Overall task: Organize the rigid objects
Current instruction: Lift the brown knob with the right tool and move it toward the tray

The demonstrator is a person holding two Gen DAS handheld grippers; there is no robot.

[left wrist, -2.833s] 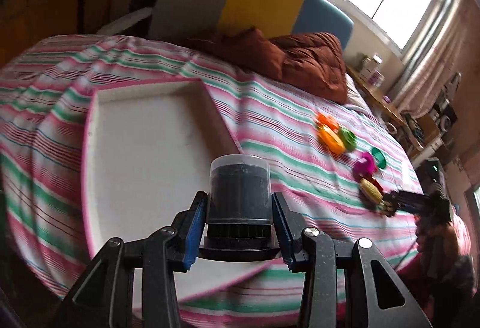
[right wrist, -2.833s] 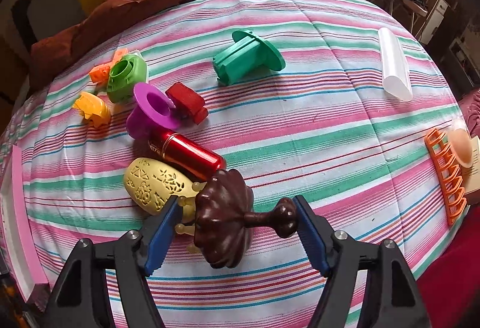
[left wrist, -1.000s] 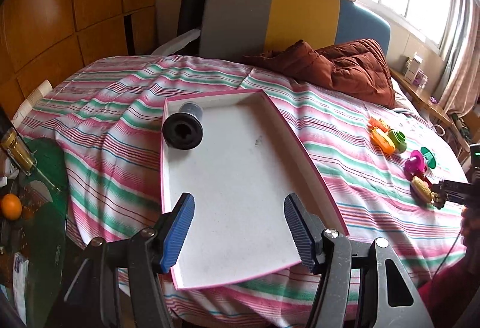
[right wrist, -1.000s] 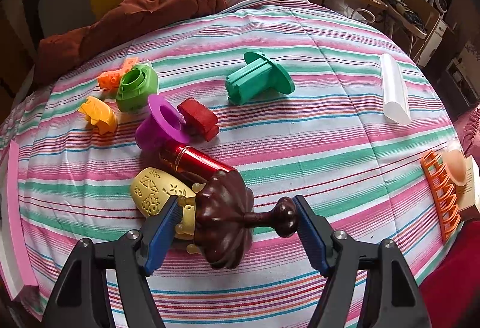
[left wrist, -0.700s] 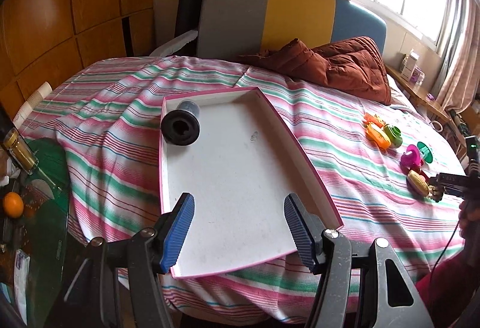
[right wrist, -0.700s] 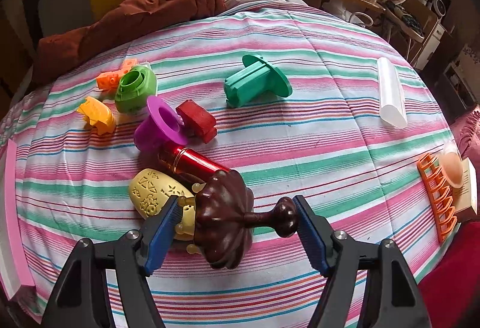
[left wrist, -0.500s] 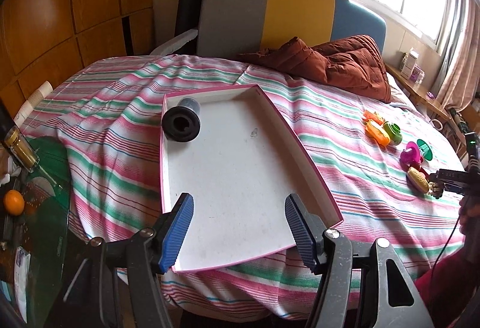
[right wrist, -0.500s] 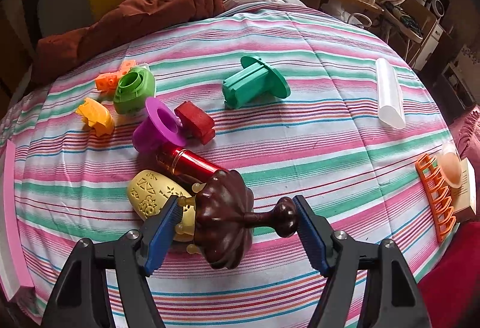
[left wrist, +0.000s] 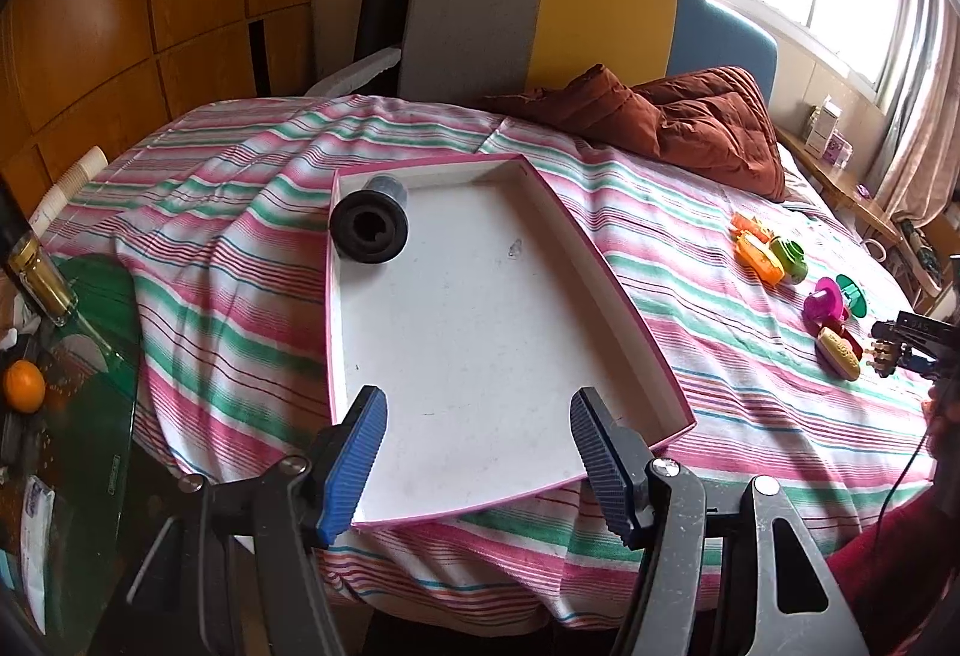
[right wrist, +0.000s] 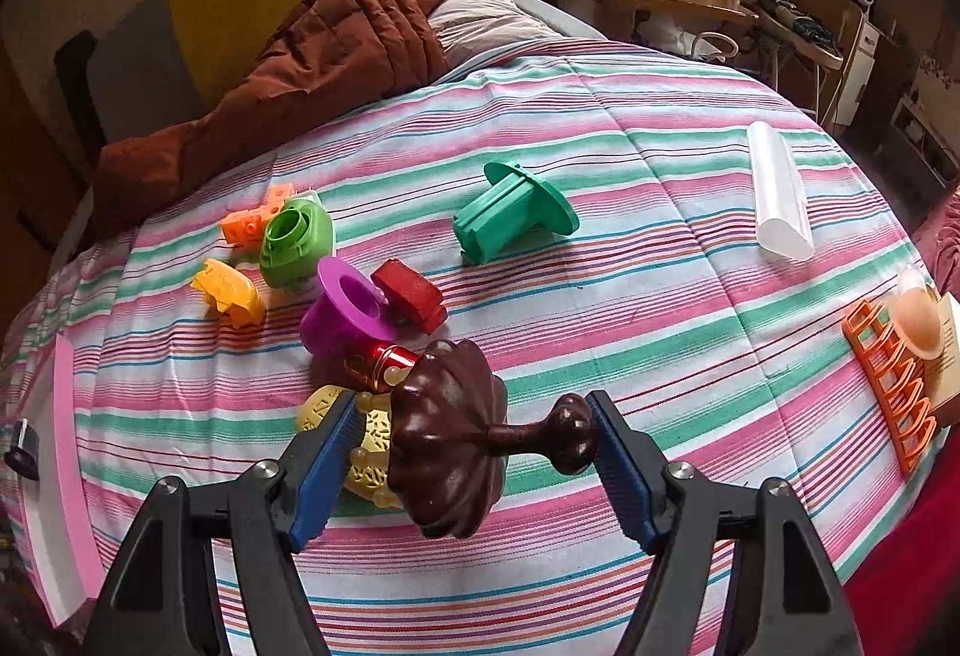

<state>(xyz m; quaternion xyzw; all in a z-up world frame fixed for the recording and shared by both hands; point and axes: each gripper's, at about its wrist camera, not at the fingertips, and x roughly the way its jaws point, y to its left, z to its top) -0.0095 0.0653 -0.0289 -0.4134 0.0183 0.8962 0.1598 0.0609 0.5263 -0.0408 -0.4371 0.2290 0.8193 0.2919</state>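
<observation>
A white tray with a pink rim (left wrist: 606, 284) lies on the striped bed. A black cylinder (left wrist: 369, 227) lies on its side in the tray's far left corner. My left gripper (left wrist: 477, 458) is open and empty above the tray's near end. My right gripper (right wrist: 474, 467) is shut on a dark brown shell-shaped massager (right wrist: 447, 437), held above a yellow perforated piece (right wrist: 372, 446) and a red can (right wrist: 378, 362). A purple cup (right wrist: 342, 314), red block (right wrist: 411, 293), green spool (right wrist: 510, 218), lime piece (right wrist: 294, 239) and orange pieces (right wrist: 231, 290) lie beyond.
A brown quilt (right wrist: 312, 74) lies at the bed's head. A white tube (right wrist: 777, 188) and an orange rack (right wrist: 894, 392) lie at the right bed edge. A glass table (left wrist: 66, 350) with a jar and an orange stands left of the bed.
My left gripper let go of the black cylinder in the tray, opened and drew back toward the tray's near end. My right gripper has lifted the brown massager slightly.
</observation>
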